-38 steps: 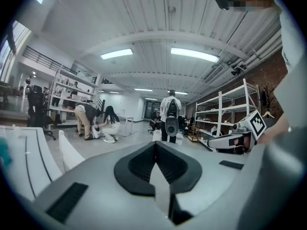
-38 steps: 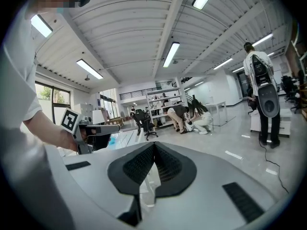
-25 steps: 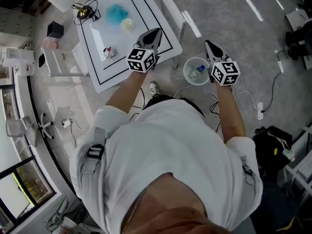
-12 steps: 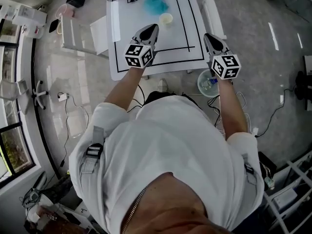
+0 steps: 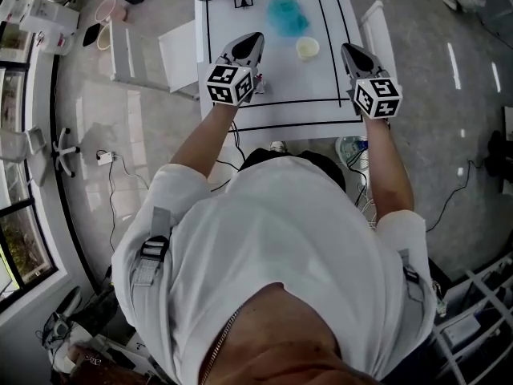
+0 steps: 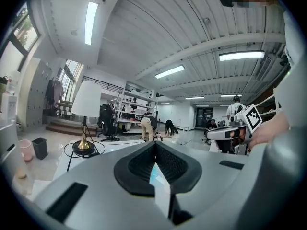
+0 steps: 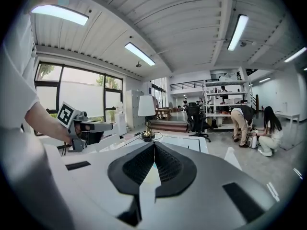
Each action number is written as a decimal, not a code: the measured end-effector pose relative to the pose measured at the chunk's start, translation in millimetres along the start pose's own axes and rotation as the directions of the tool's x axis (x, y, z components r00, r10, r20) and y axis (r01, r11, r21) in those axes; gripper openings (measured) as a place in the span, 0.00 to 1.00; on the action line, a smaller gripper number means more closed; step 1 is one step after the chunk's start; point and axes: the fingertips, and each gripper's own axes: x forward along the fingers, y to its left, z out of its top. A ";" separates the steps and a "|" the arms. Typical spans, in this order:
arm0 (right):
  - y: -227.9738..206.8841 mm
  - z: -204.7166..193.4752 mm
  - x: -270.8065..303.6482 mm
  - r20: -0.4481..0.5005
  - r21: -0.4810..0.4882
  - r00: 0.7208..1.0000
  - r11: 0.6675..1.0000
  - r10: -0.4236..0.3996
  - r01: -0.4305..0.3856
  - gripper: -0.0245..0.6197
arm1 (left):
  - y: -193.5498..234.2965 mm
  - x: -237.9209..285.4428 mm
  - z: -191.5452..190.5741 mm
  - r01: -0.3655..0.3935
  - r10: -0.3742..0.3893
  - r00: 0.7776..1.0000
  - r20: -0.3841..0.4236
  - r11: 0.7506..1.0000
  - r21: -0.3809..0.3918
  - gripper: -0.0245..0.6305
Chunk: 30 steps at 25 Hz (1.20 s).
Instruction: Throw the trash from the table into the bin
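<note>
— Where's the trash?
— On the white table (image 5: 272,103), ahead of both tongs; the bin (image 5: 350,147) stands on the floor by its near right corner
— How many pieces?
— Three: one blue wad (image 5: 286,14), one pale cup (image 5: 307,48), one small scrap (image 5: 261,83)
— And the tongs?
— The left gripper (image 5: 255,37) and right gripper (image 5: 349,48) are both clenched, empty; the scrap lies just beside the left

Left claw (image 5: 250,42), right claw (image 5: 349,53) closed, empty, arms outstretched.
</note>
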 end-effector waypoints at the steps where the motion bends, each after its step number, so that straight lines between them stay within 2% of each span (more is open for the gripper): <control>1: -0.3 1.1 8.1 -0.006 -0.006 1.000 1.000 -0.003 0.003 0.04 | 6.3 3.0 -0.3 0.003 -0.003 1.000 -0.004 1.000 -0.001 0.05; 10: -21.0 2.6 66.9 -0.066 -0.025 0.998 1.000 0.017 -0.018 0.04 | 40.6 33.5 -9.3 -0.017 0.016 0.999 -0.039 0.999 -0.029 0.05; 22: -71.1 1.7 156.4 -0.109 -0.026 0.988 0.993 0.109 -0.112 0.04 | 67.6 97.6 -26.1 -0.077 0.074 0.990 -0.119 0.997 -0.023 0.05; 28: -71.1 -23.8 193.0 -0.174 -0.008 0.964 0.978 0.203 -0.207 0.05 | 78.7 123.0 -51.2 -0.102 0.095 0.979 -0.182 0.994 -0.032 0.05; 30: -66.7 -37.5 204.0 -0.209 -0.003 0.947 0.968 0.244 -0.250 0.11 | 84.1 129.8 -61.1 -0.114 0.105 0.973 -0.207 0.993 -0.031 0.05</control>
